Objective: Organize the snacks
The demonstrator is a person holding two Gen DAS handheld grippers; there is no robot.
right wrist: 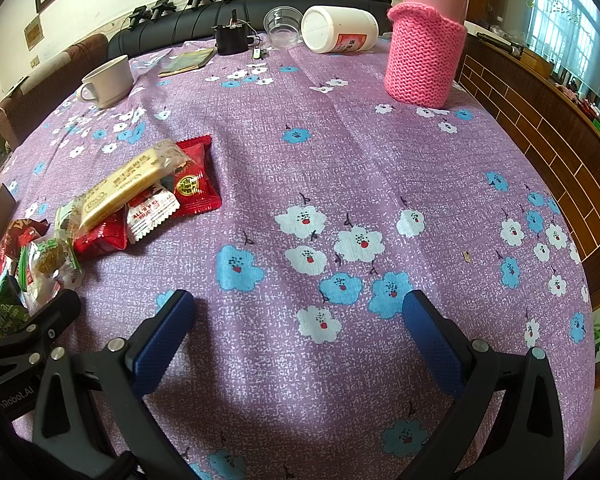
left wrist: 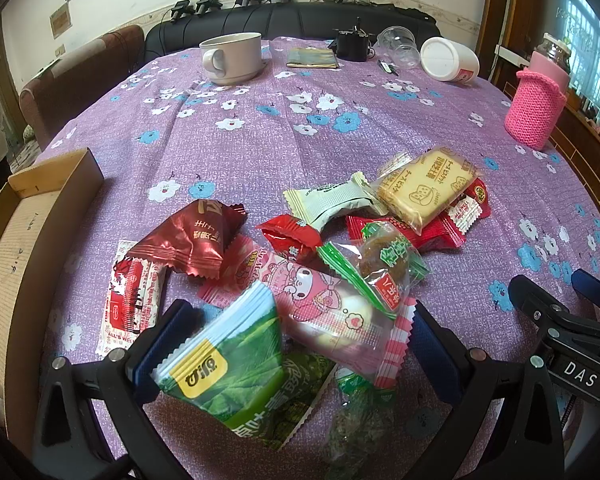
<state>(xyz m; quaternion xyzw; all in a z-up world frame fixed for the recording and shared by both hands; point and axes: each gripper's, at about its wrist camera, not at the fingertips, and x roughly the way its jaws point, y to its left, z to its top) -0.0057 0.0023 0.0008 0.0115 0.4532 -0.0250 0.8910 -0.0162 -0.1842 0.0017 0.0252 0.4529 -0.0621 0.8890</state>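
Observation:
A pile of wrapped snacks lies on the purple flowered tablecloth (left wrist: 260,140). My left gripper (left wrist: 300,332) is open, its jaws on either side of a green packet (left wrist: 228,376) and a pink cartoon packet (left wrist: 328,308). Beyond them lie a dark red packet (left wrist: 192,240), a biscuit pack (left wrist: 424,188), a pale green packet (left wrist: 336,200) and red packets (left wrist: 288,236). A cardboard box (left wrist: 28,248) stands at the left. My right gripper (right wrist: 300,320) is open and empty over bare cloth, right of the pile. The biscuit pack (right wrist: 120,188) and a red packet (right wrist: 196,184) show at its left.
A white cup (left wrist: 232,58) stands on a saucer at the far side. A pink knitted bottle cover (left wrist: 536,108) stands at the right. A white jar (left wrist: 448,60) lies on its side beside clear plastic cups (left wrist: 400,44). A black sofa (left wrist: 260,20) runs behind the table.

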